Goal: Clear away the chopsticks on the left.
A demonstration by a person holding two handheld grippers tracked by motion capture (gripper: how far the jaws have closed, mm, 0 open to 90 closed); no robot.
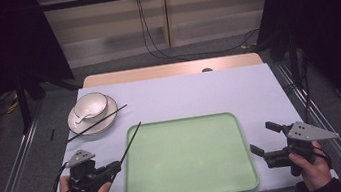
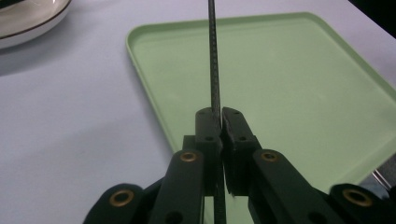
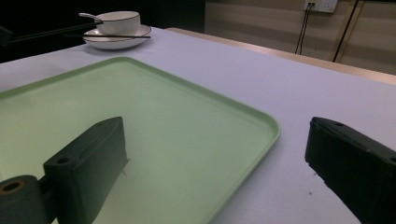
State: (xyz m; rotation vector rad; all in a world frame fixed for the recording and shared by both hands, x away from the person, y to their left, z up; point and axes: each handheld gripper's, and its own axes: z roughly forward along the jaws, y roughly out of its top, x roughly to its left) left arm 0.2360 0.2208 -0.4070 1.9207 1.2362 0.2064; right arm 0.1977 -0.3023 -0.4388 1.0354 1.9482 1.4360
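I am wearing a dark sleeve (image 1: 323, 189) and gripping two black grippers, left (image 1: 114, 167) and right (image 1: 261, 138), each showing brass-ringed screws, a grey triangular plate and black cable.

Light is dim and even from overhead, brightest on the pale lilac tabletop (image 1: 198, 92) and the flat mint-green plastic tray (image 1: 187, 159), while the surroundings fall into near-black. Shadows are soft, with no hard glare. Both gripper views are grainy, their near black jaws slightly out of focus.

Overhead plus two close tool cameras, shared tray (image 1: 187, 156)
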